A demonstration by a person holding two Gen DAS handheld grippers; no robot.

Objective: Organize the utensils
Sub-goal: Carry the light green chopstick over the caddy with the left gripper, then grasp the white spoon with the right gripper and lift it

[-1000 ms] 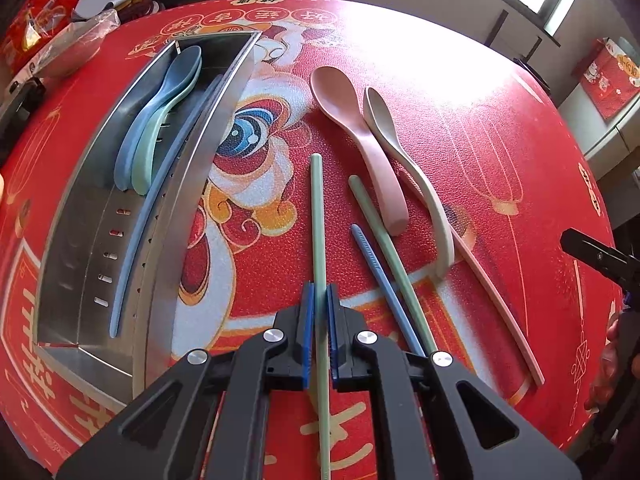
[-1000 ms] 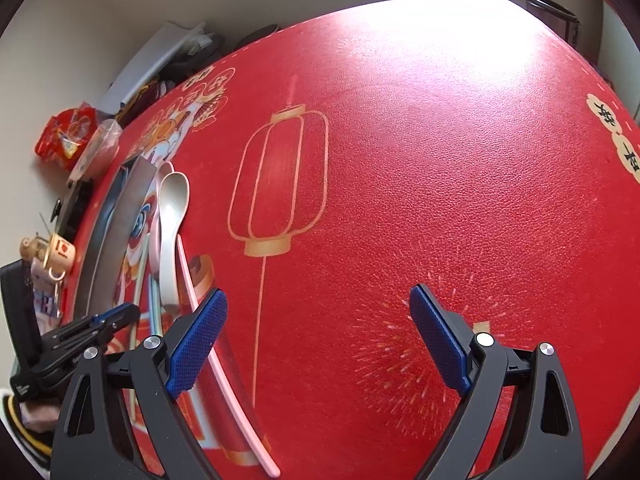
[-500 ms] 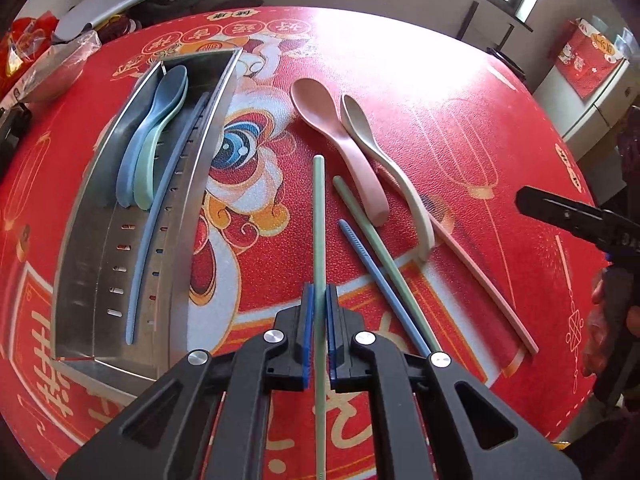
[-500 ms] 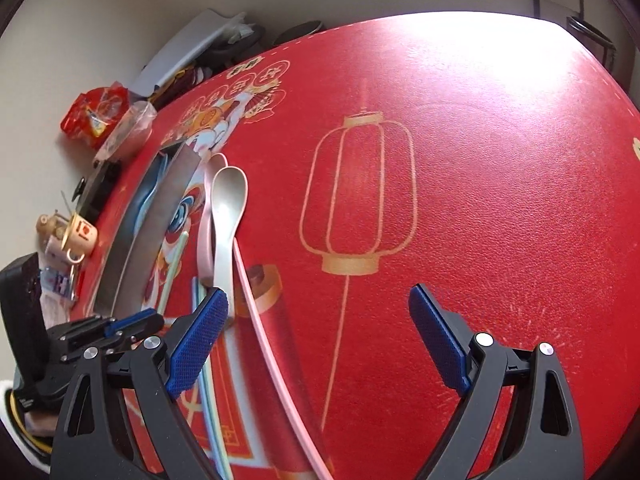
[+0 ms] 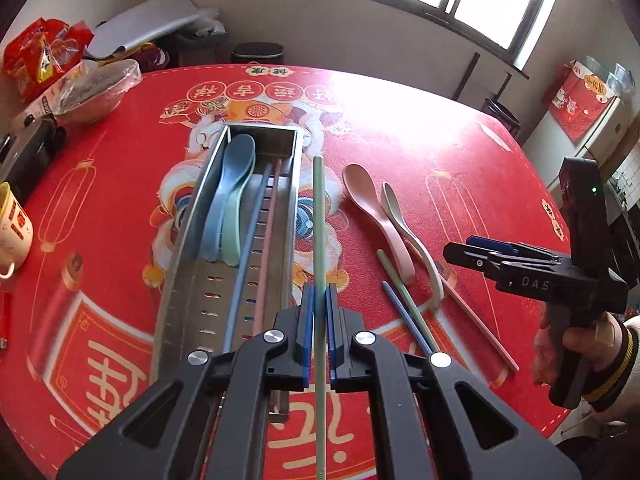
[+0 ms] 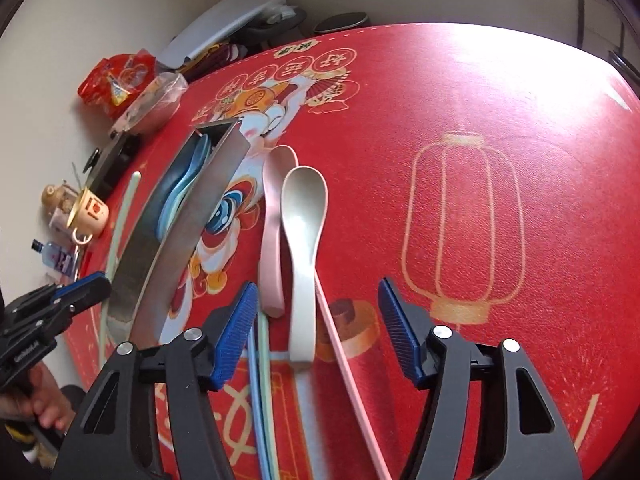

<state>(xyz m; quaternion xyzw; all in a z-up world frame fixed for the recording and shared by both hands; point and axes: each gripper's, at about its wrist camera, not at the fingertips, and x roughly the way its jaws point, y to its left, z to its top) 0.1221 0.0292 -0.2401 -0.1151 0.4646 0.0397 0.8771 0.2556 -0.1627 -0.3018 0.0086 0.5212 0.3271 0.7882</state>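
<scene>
The left claw (image 5: 318,320), clamped on a green chopstick (image 5: 319,220), has lifted it toward the tray (image 5: 176,248) at 11 o'clock. The right claw (image 6: 316,334), empty, is closing over the white spoon (image 6: 302,240), likely next.

The left hand-held gripper (image 5: 319,300) is lifting the pale green chopstick (image 5: 319,216) off the red worktop (image 5: 420,140), beside the steel tray (image 5: 188,264). The right hand-held gripper (image 6: 316,320) is narrowing over the beige spoon (image 6: 302,240).
</scene>
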